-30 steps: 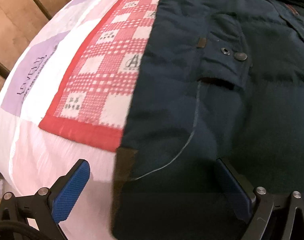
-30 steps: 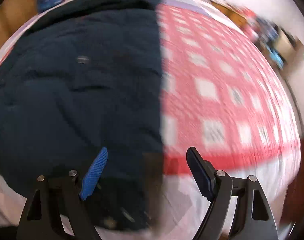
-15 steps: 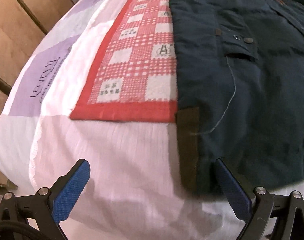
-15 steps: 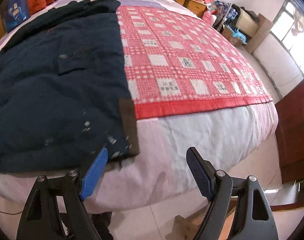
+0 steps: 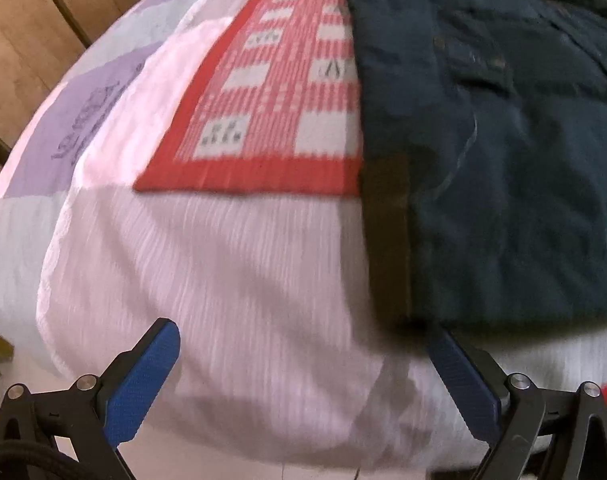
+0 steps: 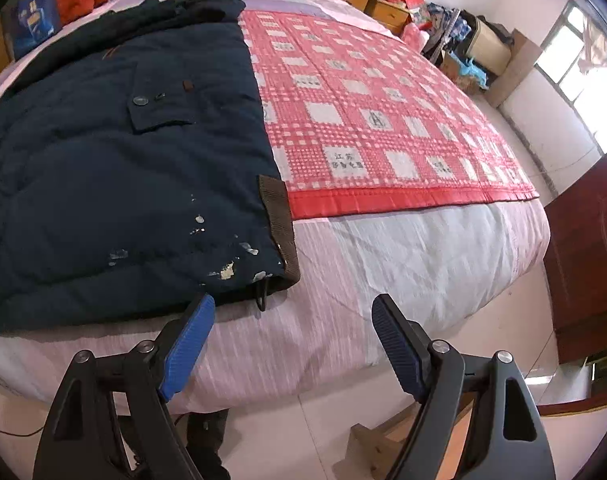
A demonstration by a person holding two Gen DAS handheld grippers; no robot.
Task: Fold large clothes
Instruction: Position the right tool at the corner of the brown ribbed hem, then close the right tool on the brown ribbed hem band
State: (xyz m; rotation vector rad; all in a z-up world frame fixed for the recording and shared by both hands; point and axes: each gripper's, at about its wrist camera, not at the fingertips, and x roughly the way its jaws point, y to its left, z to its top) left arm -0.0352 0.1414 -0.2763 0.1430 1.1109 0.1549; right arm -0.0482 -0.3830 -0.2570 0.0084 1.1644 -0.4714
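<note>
Navy coat (image 6: 115, 168) lies flat on the bed (image 6: 383, 264), apparently untouched; both grippers (image 5: 303, 376) (image 6: 293, 344) gape empty.

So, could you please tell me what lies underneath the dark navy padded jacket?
The dark navy padded jacket lies on a red-and-white checked mat and a pale pink bedsheet; anything else beneath it is covered.

Daylight came in through the window (image 6: 583, 60) at the far right of my right wrist view and washed it out to white glare. That view was sharp, though the fisheye bowed the bed (image 6: 403, 248) and blackened the corners. My left wrist view was dimmer and smeared, the checked blanket (image 5: 271, 92) and dark coat (image 5: 503, 160) both soft.
</note>
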